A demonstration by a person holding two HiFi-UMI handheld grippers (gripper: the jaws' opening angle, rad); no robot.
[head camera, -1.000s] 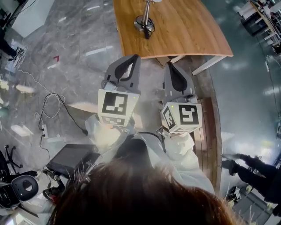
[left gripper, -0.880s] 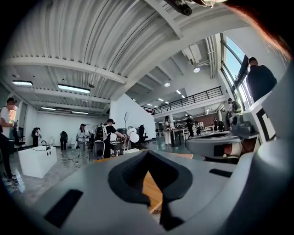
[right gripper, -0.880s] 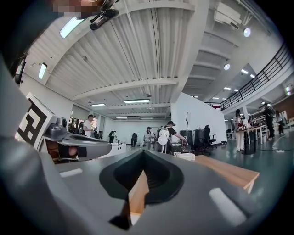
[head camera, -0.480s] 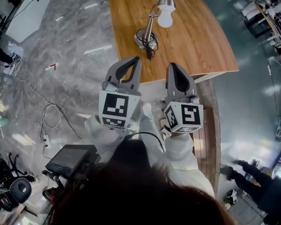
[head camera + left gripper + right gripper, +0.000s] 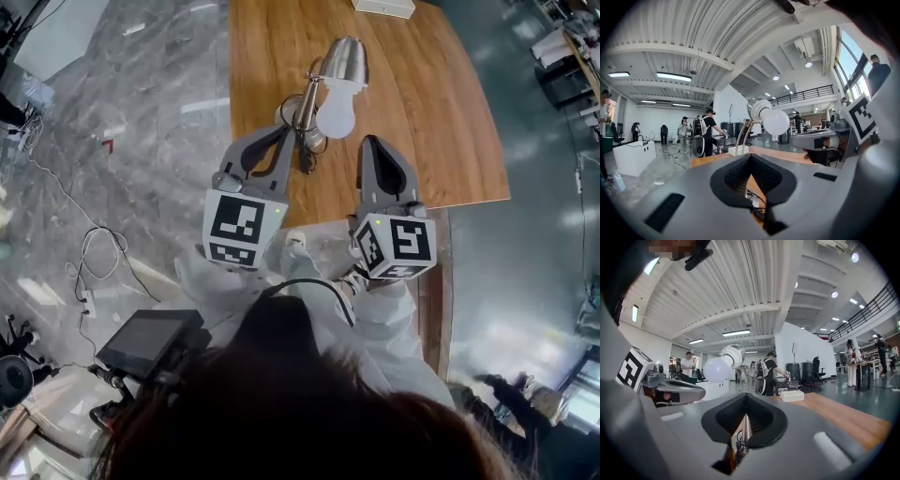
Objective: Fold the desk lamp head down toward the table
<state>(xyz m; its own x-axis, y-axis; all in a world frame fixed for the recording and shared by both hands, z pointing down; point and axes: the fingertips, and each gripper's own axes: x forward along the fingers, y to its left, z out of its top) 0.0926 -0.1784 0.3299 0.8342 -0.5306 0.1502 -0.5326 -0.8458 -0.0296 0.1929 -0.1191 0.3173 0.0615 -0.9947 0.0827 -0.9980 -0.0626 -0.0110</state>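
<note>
Trailing beside lamp [image 5: 345,61] — black cord [image 5: 307,161]

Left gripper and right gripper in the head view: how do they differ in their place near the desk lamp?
The left gripper ends close beside the lamp base; the right gripper ends over bare table. The bulb lies to the right of the left gripper but to the left of the right gripper. Both grippers are shut, hold nothing and point across the table.
</note>
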